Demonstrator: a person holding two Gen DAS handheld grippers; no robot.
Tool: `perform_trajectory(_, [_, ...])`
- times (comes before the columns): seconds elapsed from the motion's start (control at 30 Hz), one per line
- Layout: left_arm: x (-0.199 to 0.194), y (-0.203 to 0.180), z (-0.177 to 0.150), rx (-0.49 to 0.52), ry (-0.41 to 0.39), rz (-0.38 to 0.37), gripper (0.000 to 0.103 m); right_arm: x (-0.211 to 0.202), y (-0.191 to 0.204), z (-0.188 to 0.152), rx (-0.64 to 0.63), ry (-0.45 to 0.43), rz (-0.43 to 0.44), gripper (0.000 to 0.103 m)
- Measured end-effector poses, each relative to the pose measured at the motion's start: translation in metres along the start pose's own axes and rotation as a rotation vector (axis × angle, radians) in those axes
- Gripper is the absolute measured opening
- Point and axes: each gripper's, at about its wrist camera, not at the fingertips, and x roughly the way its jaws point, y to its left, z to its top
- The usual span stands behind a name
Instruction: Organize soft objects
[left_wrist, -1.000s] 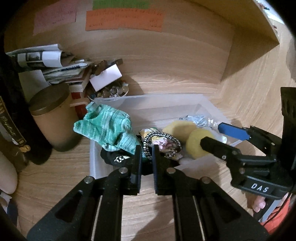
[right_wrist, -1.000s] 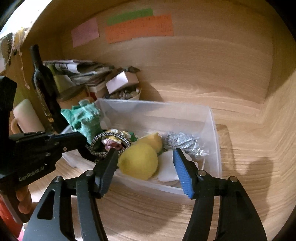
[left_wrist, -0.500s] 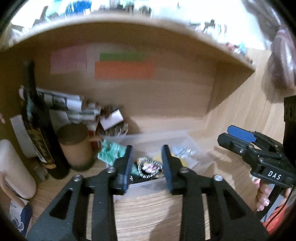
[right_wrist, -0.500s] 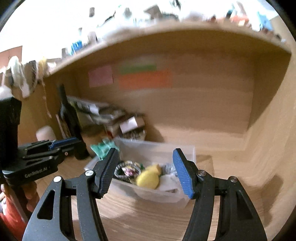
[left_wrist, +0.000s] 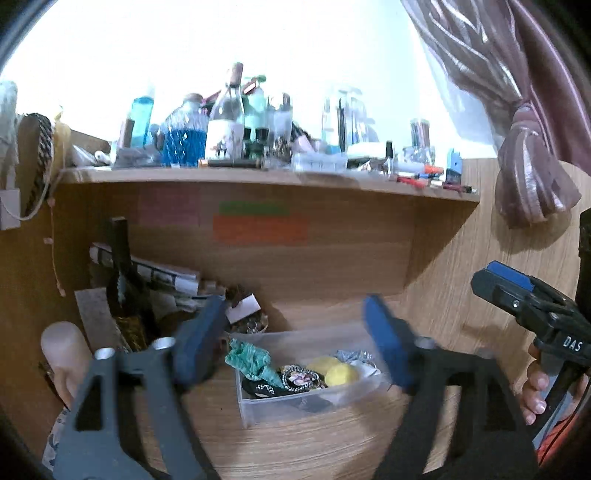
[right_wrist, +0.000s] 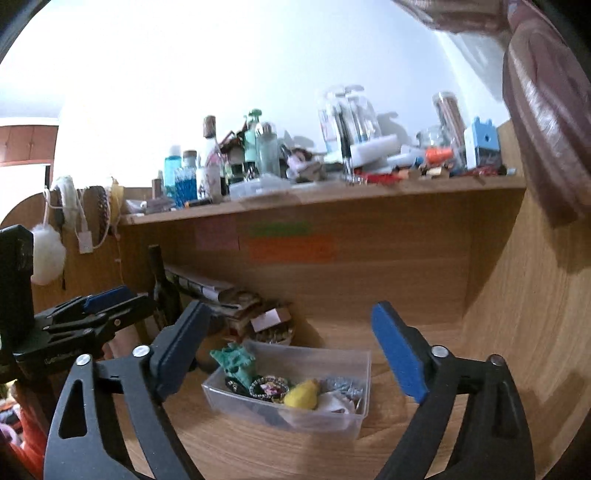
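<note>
On the wooden desk (right_wrist: 424, 443), the clear plastic bin (right_wrist: 364, 373) holds the teal knitted cloth (right_wrist: 236, 363) and yellow sponges (right_wrist: 301, 397), while both the left gripper (left_wrist: 291, 341) and right gripper (right_wrist: 291, 349), spread wide and empty, should descend squarely.

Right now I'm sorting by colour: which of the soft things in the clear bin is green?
The teal-green knitted cloth bunched at the left end of the clear bin, poking above its rim. The sponges beside it are yellow; the other pieces are dark or silvery.
</note>
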Motion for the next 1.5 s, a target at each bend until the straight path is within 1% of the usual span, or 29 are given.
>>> perform_trajectory(0.03, [-0.005,0.0,0.0,-0.002,-0.015,0.009,0.098,-0.002,0.001,0.0,-0.002,-0.008,-0.002,0.1])
perform_trajectory(0.07, [-0.009,-0.001,0.0,-0.003,-0.033,0.024,0.101,-0.005,0.002,0.001,-0.004,-0.018,-0.006,0.103])
perform_trajectory(0.1, [-0.012,-0.001,0.0,-0.002,-0.046,0.036,0.102,-0.008,0.004,0.001,-0.007,-0.03,-0.011,0.103])
perform_trajectory(0.17, [-0.018,-0.002,0.001,0.009,-0.061,0.048,0.103,-0.011,0.006,0.002,-0.013,-0.037,-0.01,0.103])
perform_trajectory(0.37, [-0.023,-0.005,0.001,0.018,-0.063,0.042,0.103,-0.015,0.011,0.0,-0.023,-0.038,-0.013,0.103])
perform_trajectory(1.37, [-0.018,-0.006,0.0,0.027,-0.055,0.049,0.103,-0.013,0.012,-0.003,-0.024,-0.032,0.001,0.103])
perform_trajectory(1.5, [-0.017,-0.003,0.0,0.033,-0.053,0.038,0.103,-0.013,0.011,-0.003,-0.022,-0.03,0.006,0.103])
